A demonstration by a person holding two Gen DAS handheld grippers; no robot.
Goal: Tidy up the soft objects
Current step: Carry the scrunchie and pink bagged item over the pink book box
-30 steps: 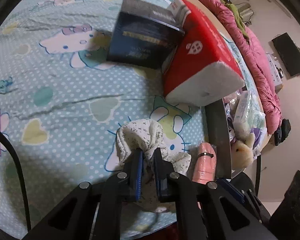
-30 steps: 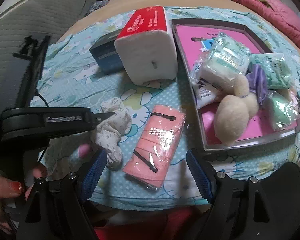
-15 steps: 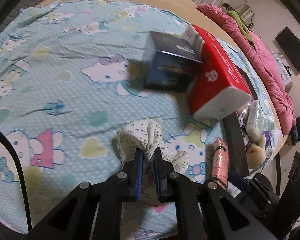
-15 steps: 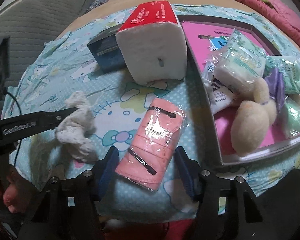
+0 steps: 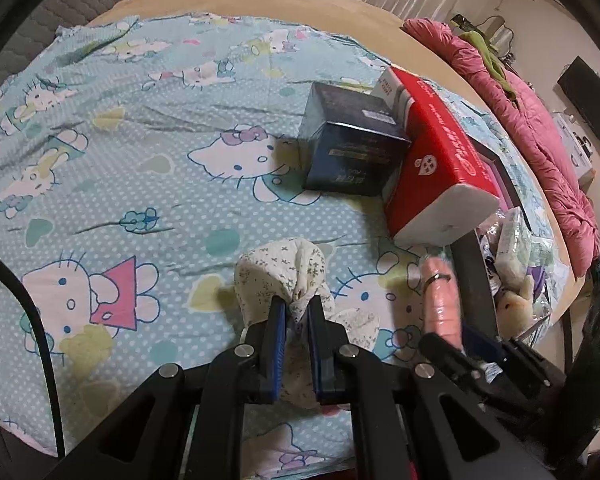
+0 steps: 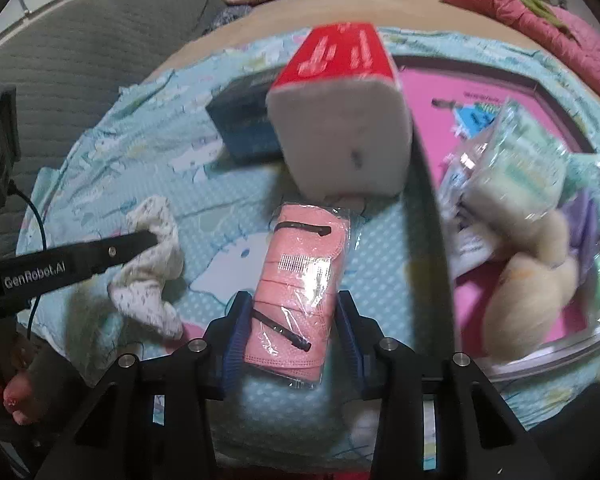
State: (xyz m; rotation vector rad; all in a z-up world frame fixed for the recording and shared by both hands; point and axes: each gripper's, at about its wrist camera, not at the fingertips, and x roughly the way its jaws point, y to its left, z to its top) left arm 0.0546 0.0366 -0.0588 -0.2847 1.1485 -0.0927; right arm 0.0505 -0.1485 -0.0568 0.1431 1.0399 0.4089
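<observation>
A white floral cloth (image 5: 280, 272) hangs bunched between the pads of my left gripper (image 5: 296, 312), which is shut on it just above the cartoon-print sheet. The right wrist view shows that same cloth (image 6: 152, 276) at the left, pinched by the left gripper (image 6: 144, 238). A pink packet in clear wrap (image 6: 300, 276) lies on the sheet between the fingers of my right gripper (image 6: 294, 320). Its jaws are closing and stand close along the packet's two long sides, with no squeeze showing. The packet (image 5: 440, 300) also shows at the right of the left wrist view.
A dark-rimmed tray (image 6: 428, 200) with a pink floor sits on the right, holding wrapped tissue packs (image 6: 516, 172) and a cream plush toy (image 6: 520, 292). A red and white tissue pack (image 6: 340, 140) and a dark blue box (image 6: 248, 132) stand behind. A hand (image 6: 16, 396) is at lower left.
The right gripper's jaws have narrowed from wide apart to close around the pink packet. The left gripper has lifted the cloth and drawn it away to the left.
</observation>
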